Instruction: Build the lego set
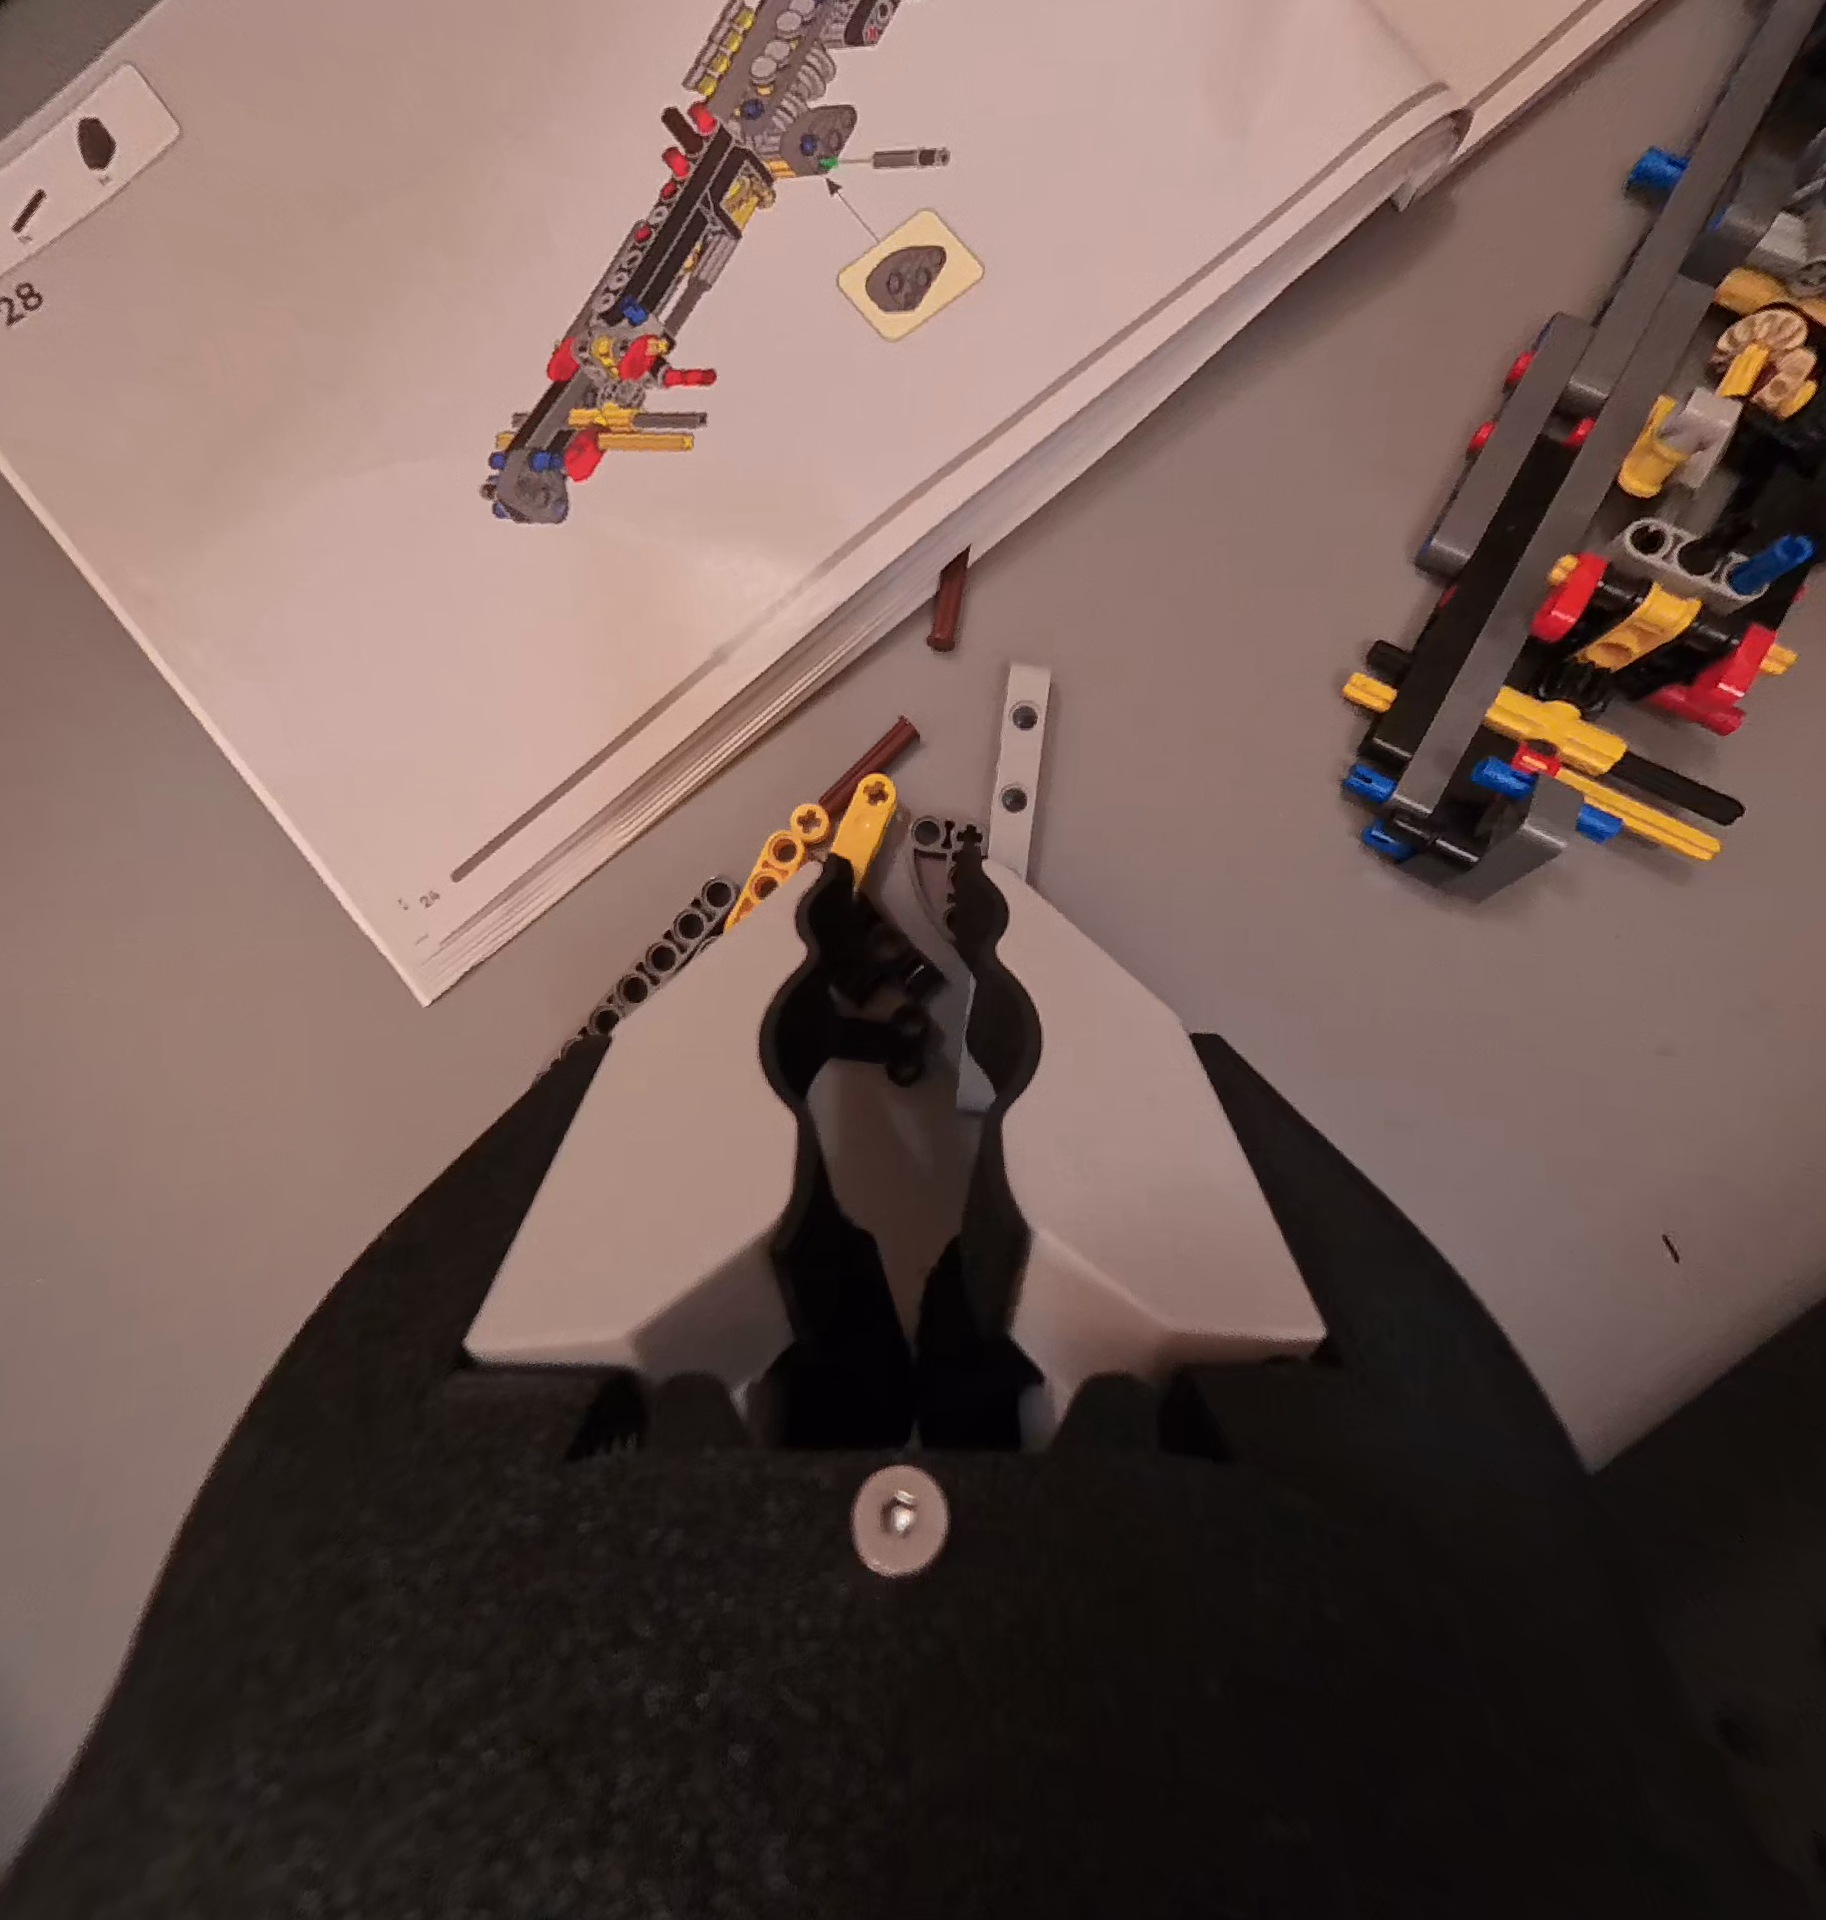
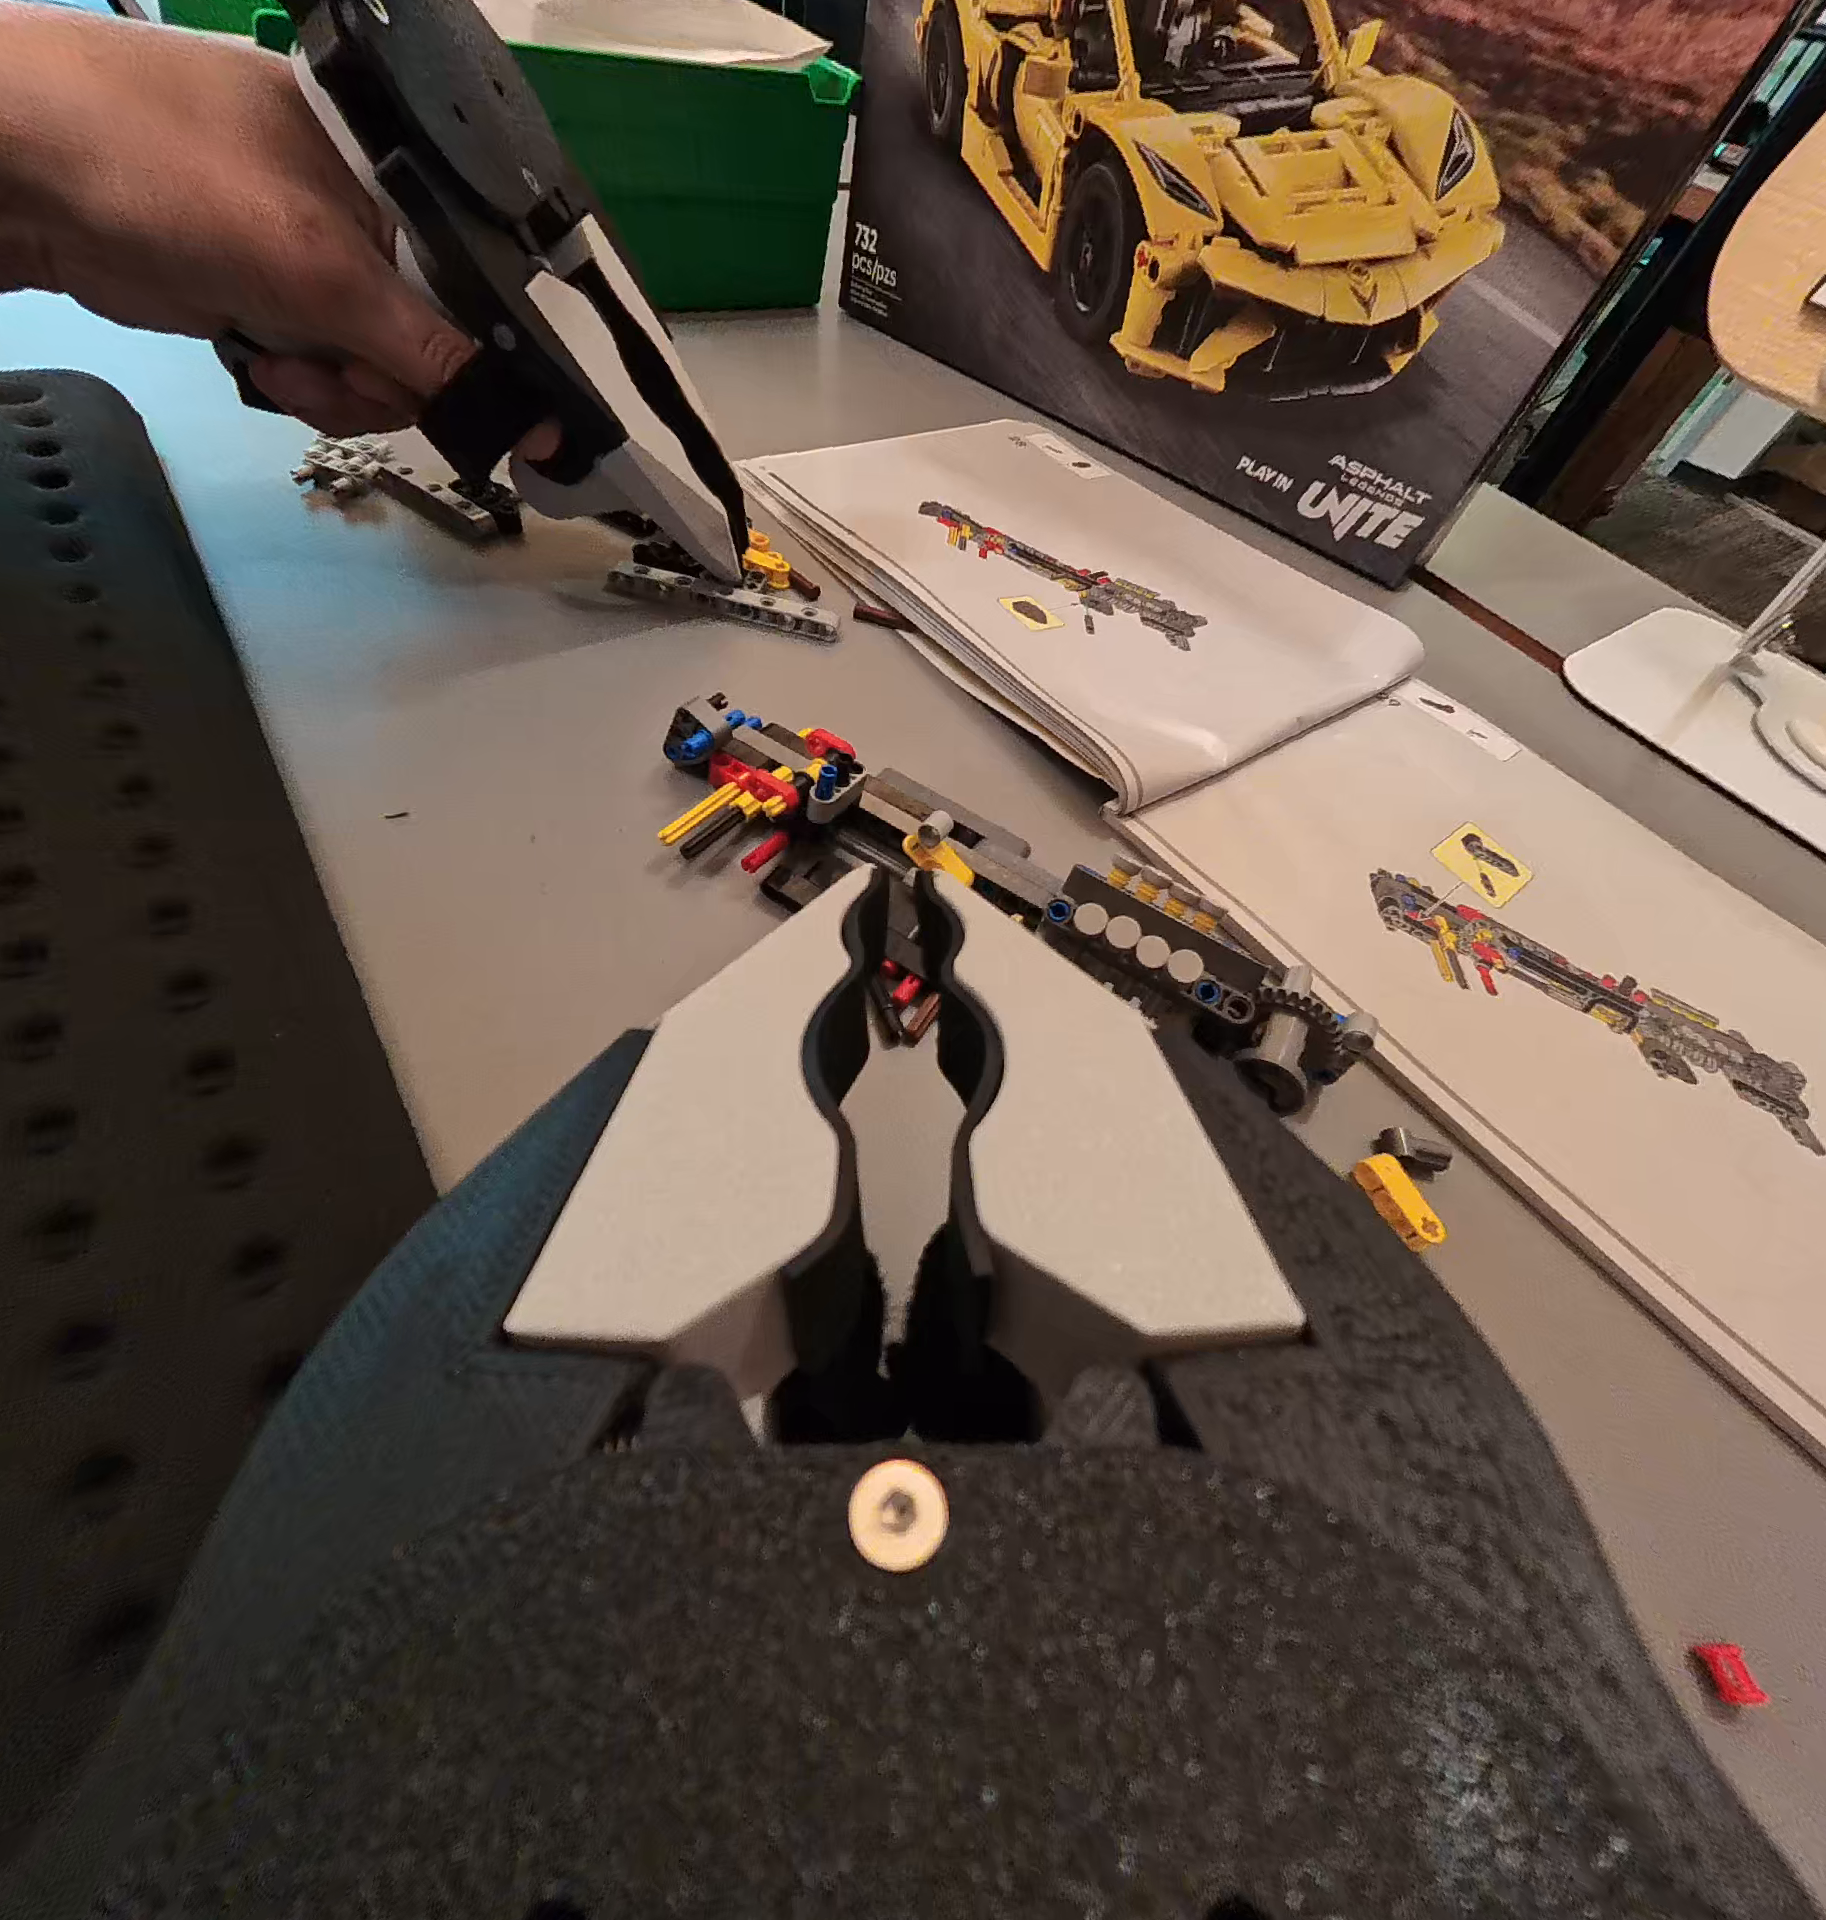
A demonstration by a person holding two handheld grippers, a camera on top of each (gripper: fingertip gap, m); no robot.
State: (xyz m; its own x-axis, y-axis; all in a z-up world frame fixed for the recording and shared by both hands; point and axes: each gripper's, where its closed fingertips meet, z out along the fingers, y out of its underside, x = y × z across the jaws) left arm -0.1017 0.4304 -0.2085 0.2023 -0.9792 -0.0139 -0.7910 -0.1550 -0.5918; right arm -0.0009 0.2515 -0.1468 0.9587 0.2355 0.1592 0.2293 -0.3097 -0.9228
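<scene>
Down in the left wrist view, the left gripper point(image 1: 904, 868) hangs tip-first over a small heap of loose parts beside the instruction booklet point(image 1: 535, 582). Jaws stand a little apart, closed on nothing I can make out. Just past the left tip lies a yellow liftarm point(image 1: 865, 821), long axis running up and right, roughly in line with the fingers; a grey curved piece point(image 1: 930, 883) sits between the tips, black connectors point(image 1: 883, 987) lower in the gap. A brown axle point(image 1: 873, 758) lies just beyond — a second one point(image 1: 948, 601) at the booklet's edge. The chassis assembly point(image 1: 1574, 644) is well off to the right, out of this gripper's line.

Right wrist view: the right gripper point(image 2: 896, 883) points at the chassis assembly point(image 2: 950, 862), which runs long-axis from upper left to lower right across the table point(image 2: 452, 935). Tips are nearly together, with no part seen between them; they meet the chassis at mid-length, roughly crosswise to it. The left gripper point(image 2: 737, 561) shows farther off, nose down in the heap, a hand point(image 2: 213, 229) behind it.

Judgement: picking falls to the left; the right is nearer the chassis, likely to steady it.
</scene>
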